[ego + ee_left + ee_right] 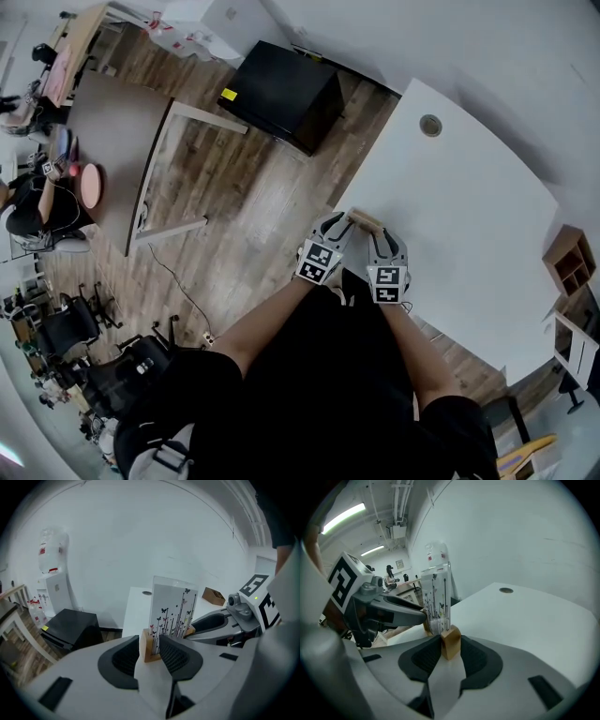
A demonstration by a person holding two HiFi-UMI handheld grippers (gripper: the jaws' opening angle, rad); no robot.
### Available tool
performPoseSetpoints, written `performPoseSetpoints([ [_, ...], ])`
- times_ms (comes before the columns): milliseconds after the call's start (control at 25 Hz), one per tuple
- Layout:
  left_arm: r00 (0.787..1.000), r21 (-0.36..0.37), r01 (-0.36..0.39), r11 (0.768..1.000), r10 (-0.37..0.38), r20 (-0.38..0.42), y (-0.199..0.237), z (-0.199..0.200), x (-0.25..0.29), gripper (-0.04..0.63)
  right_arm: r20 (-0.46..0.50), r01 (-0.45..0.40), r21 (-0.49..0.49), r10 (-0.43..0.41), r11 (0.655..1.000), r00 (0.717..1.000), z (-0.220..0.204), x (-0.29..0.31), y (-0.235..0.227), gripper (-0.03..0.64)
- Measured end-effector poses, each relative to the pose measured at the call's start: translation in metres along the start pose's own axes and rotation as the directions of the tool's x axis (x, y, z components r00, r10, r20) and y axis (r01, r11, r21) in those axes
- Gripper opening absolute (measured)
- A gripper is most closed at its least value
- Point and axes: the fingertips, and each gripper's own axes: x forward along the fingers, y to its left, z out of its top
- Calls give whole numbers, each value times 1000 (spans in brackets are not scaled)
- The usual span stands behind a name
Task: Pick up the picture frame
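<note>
The picture frame (364,221) is a clear panel printed with butterflies and stems (171,609), standing upright in a wooden base (149,646) near the front edge of the white table (459,216). My left gripper (150,652) straddles one end of the base; a thin dark gap shows beside the wood, so it is open. At the other end my right gripper (451,651) has both pads against the wood block (451,641), shut on it. In the head view the left gripper (339,225) and right gripper (382,236) flank the frame.
A black cabinet (281,94) stands on the wood floor left of the table, with a brown table (117,150) beyond it. The white table has a round cable hole (430,125) at its far end. A wooden box (570,260) sits at the right. Office chairs (70,328) stand at lower left.
</note>
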Motion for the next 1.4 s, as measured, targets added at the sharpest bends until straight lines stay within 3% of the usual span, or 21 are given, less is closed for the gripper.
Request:
performPoseSetpoints([
  [120,1000,-42,14,999,-14,1,1,-3,2,123,2,-10,12,10,1000,1000,2,1,1,132],
  [760,999,-17,-39,999,38,-36,-1,-15,-1,67,8,-33,-14,33,999,999,5,2,-2,110],
  [1400,995,-13,-57,998,58,79,-36,38,-54,66,133,-6,57,-2,998,991,46,-65,2,101],
])
